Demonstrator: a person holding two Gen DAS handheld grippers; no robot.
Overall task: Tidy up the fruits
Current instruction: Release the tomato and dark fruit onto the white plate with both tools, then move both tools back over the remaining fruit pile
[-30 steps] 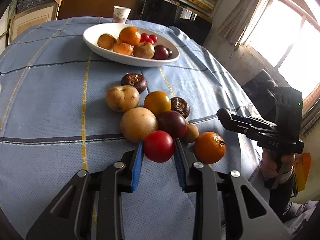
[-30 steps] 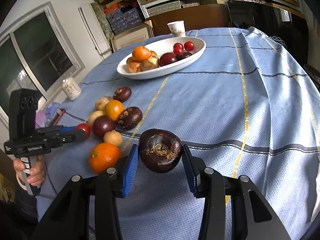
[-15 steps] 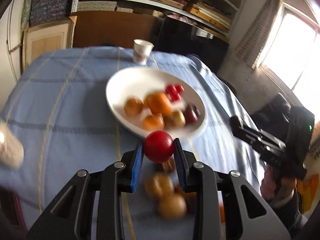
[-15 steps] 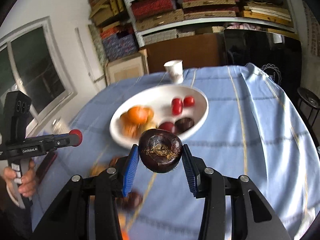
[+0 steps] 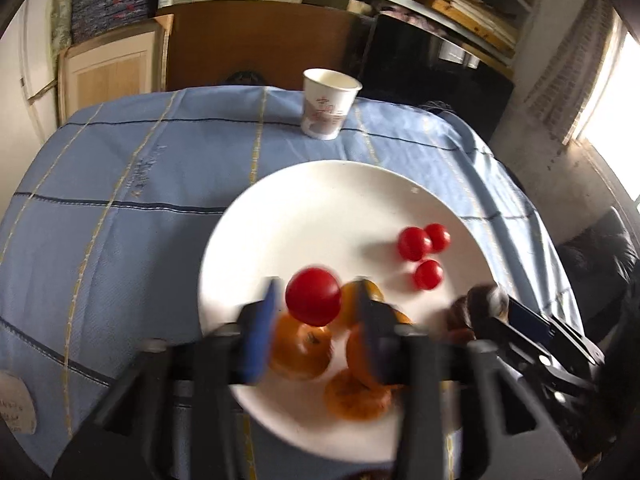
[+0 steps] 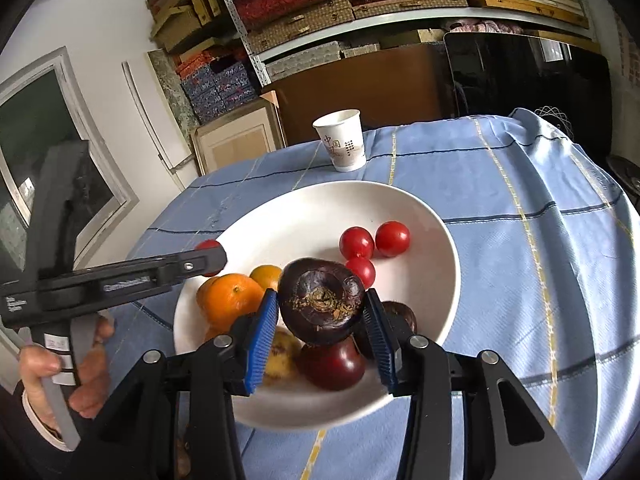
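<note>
Left gripper [image 5: 314, 308] is clamping a tomato [image 5: 313, 296], right gripper [image 6: 320, 316] a dark fruit [image 6: 320, 300], both hovering over the bowl [image 6: 436, 280].

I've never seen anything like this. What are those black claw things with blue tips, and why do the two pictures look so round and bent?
They are hand-held grippers, one per hand, not a robot. Each carries a wide-angle camera looking along its fingers, hence the bending. The left gripper has a red tomato between its fingers, though that view is blurred; the right gripper clamps a dark purple fruit. Both hang over a white bowl of oranges and small tomatoes on a blue tablecloth, with a paper cup behind.
</note>
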